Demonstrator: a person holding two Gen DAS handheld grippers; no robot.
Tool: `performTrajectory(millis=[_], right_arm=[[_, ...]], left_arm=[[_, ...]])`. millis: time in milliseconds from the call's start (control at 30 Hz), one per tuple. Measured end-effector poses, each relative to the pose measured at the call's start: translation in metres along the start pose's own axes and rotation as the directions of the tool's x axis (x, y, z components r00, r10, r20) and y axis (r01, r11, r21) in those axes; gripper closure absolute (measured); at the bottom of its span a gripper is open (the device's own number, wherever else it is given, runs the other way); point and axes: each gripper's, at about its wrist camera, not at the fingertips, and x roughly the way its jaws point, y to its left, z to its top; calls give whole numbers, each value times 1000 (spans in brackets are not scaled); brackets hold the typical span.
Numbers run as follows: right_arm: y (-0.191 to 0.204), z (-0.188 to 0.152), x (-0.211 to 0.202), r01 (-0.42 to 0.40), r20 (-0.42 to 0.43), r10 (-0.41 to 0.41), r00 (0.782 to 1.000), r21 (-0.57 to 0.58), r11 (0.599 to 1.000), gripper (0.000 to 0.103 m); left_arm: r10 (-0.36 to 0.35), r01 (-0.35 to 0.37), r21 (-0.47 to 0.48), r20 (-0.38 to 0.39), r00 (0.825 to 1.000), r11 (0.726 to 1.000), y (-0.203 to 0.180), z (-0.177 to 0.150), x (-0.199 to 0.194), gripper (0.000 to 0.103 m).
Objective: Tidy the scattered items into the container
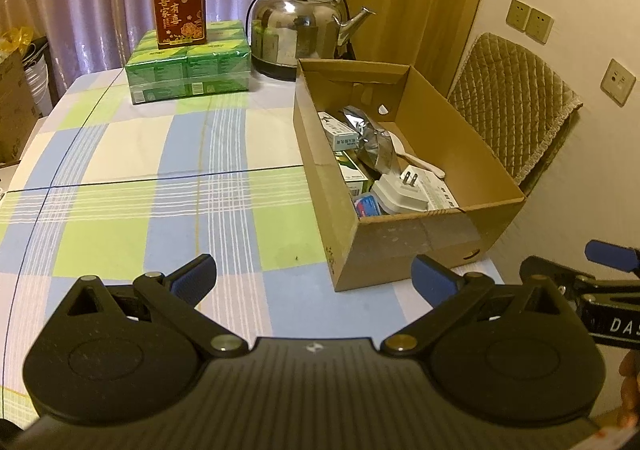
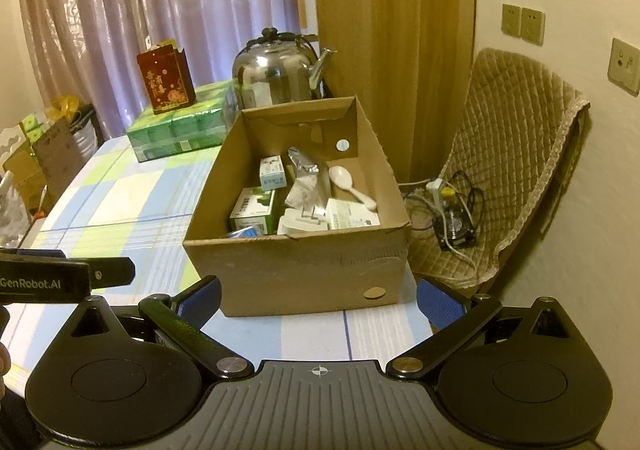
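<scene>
An open cardboard box (image 1: 472, 153) (image 2: 304, 270) stands on the right side of the checked tablecloth. Inside lie small green-and-white cartons (image 1: 340, 129) (image 2: 256, 209), a crumpled silver foil bag (image 1: 374, 137) (image 2: 306, 169), a white plastic spoon (image 1: 416, 159) (image 2: 352, 179), a white plug adapter (image 1: 404, 191) (image 2: 302, 221) and a blue packet (image 1: 368, 206). My left gripper (image 1: 316, 280) is open over the cloth, just left of the box's near corner, with nothing between its blue pads. My right gripper (image 2: 320, 300) is open in front of the box's near wall, holding nothing.
At the table's far end sit a steel kettle (image 1: 298, 33) (image 2: 276, 73) and a green pack of tissues (image 1: 188, 63) (image 2: 176, 125) with a red carton (image 1: 179, 11) (image 2: 164, 79) on top. A quilted chair (image 1: 516, 105) (image 2: 508, 153) with cables (image 2: 456, 209) stands right of the table.
</scene>
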Motion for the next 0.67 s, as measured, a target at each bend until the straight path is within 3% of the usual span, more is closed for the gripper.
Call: performTrajectory(millis=[667], right_arm=[[-10, -10, 9, 18, -24, -18, 1000, 8, 1000, 2]], left_arm=[[-18, 18, 34, -15, 1000, 999, -9, -8, 10, 1]])
